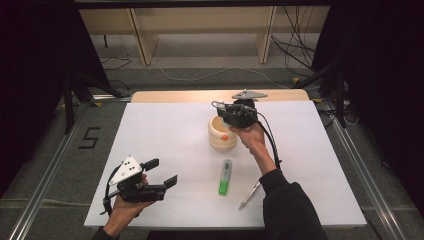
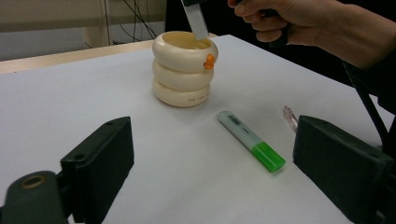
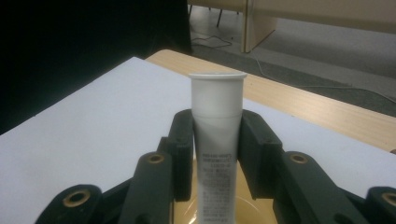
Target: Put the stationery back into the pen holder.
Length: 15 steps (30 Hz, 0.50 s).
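A white tube (image 3: 217, 140) is clamped between the jaws of the right gripper (image 3: 217, 154), cap end beyond the jaw tips and its lower end reaching into the cream ringed holder (image 2: 183, 70) directly below the jaws. The left gripper (image 1: 162, 172) is held with its jaws spread wide and nothing between them; a green marker (image 2: 251, 146) lies ahead of its jaws, the holder farther beyond.

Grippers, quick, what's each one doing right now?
Left gripper: open, holding nothing.
Right gripper: shut on a white tube, over the cream ringed cup.
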Tool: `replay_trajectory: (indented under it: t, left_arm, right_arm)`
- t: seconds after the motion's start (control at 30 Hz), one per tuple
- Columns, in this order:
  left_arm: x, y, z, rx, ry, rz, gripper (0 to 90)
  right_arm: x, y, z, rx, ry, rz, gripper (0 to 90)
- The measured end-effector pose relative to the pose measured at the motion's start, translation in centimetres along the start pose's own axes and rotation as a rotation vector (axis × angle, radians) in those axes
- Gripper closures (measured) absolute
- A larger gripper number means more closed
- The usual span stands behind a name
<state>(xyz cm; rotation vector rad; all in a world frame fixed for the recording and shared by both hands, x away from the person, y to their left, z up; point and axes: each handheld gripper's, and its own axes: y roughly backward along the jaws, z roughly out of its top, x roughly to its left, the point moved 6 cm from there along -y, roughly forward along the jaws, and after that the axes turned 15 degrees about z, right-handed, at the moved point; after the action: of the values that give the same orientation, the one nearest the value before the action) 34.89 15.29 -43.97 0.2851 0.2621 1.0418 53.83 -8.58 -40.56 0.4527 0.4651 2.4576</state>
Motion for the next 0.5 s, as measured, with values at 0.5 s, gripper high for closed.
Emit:
replay_trajectory:
  t: [0.5]
  left_arm:
    - [0.0, 0.01, 0.02, -0.002, -0.003, 0.0, 11.9]
  right_arm:
    - [-0.3, -0.82, -0.51, 0.015, -0.015, -0.009, 68.3]
